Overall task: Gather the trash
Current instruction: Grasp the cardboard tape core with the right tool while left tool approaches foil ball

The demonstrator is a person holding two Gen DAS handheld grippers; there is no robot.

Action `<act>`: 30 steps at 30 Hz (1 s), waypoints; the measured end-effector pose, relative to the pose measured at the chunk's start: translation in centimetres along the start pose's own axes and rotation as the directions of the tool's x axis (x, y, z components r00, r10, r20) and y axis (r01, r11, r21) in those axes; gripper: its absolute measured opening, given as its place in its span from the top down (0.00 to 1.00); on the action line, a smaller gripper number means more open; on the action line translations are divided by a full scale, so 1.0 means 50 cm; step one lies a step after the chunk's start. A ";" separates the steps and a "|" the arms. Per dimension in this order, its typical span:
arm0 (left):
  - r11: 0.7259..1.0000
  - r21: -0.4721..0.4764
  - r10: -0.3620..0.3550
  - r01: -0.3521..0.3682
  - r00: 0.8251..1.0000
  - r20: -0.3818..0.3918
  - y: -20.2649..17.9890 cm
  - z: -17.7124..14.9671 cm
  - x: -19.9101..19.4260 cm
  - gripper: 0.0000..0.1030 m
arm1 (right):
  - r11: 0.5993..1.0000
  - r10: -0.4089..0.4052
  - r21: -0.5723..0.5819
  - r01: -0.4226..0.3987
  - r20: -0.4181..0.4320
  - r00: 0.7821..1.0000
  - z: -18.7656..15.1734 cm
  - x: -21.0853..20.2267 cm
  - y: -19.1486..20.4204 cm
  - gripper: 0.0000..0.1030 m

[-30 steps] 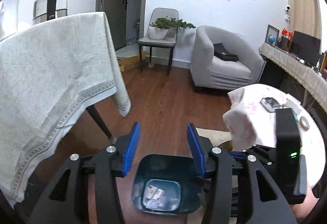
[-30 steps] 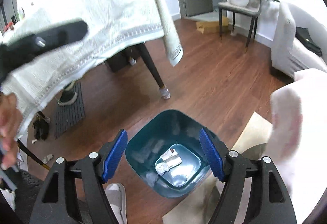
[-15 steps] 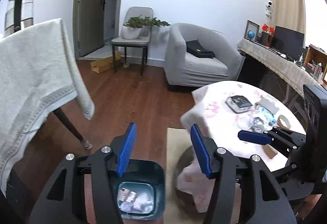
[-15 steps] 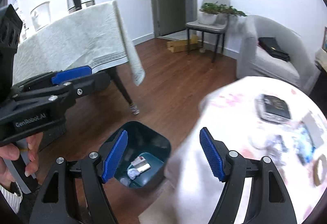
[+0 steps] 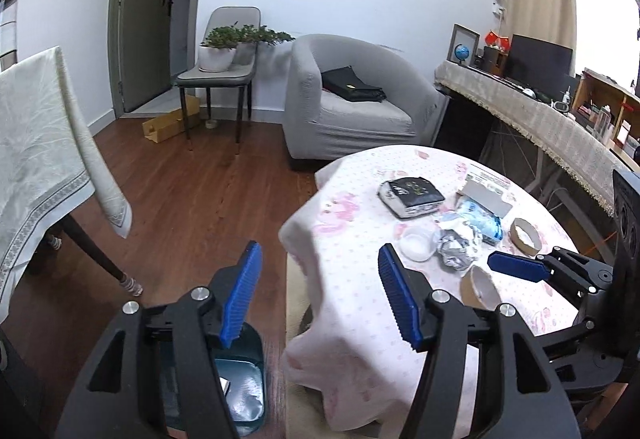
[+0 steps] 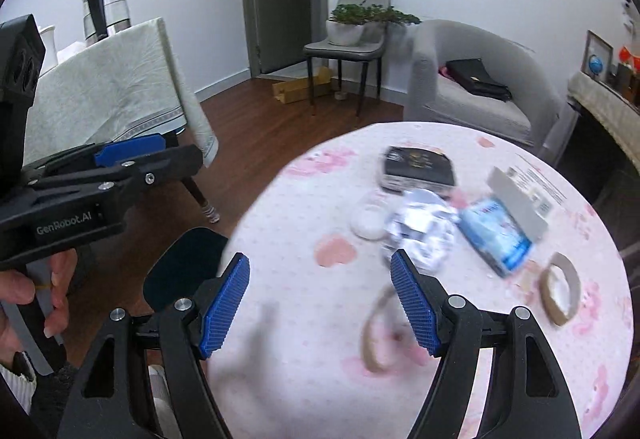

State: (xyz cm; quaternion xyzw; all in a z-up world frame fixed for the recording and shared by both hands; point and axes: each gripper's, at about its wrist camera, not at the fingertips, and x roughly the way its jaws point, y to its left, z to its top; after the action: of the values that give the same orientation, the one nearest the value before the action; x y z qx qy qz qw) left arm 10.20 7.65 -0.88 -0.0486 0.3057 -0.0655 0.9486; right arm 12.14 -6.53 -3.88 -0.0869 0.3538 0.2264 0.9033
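Trash lies on the round table with the pink cloth (image 5: 360, 207): crumpled foil (image 5: 456, 249) (image 6: 420, 227), a blue packet (image 5: 482, 221) (image 6: 496, 237), a white lid (image 5: 416, 245) (image 6: 368, 221) and cardboard tape rings (image 5: 480, 287) (image 6: 560, 291). The teal bin (image 5: 244, 391) (image 6: 184, 267) stands on the floor left of the table, with scraps inside. My left gripper (image 5: 320, 299) hangs over the table's left edge, its jaws opening with nothing between them. My right gripper (image 6: 320, 303) is open over the cloth just short of the foil, holding nothing.
A black box (image 5: 412, 193) and a white carton (image 5: 488, 195) also lie on the table. A second table with a green cloth (image 5: 36, 143) stands at left, an armchair (image 5: 352, 99) and a chair with a plant (image 5: 218, 75) behind. A person's hand (image 6: 52, 291) holds the left gripper.
Both views have swung from the bin on the floor up and right to the round table. The left jaws stand wider than before.
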 end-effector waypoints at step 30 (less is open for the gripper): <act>0.986 0.107 -0.122 0.125 0.992 -0.040 -0.196 0.012 0.100 0.31 | 0.991 -0.090 0.097 0.095 -0.052 0.995 -0.060 -0.031 -0.148 0.66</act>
State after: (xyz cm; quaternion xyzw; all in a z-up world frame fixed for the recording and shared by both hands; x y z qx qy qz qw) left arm 13.64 -2.74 -1.98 -0.0142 0.3139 -0.1417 0.9387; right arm 12.82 -14.54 -5.05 -0.0635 0.3818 0.1642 0.9073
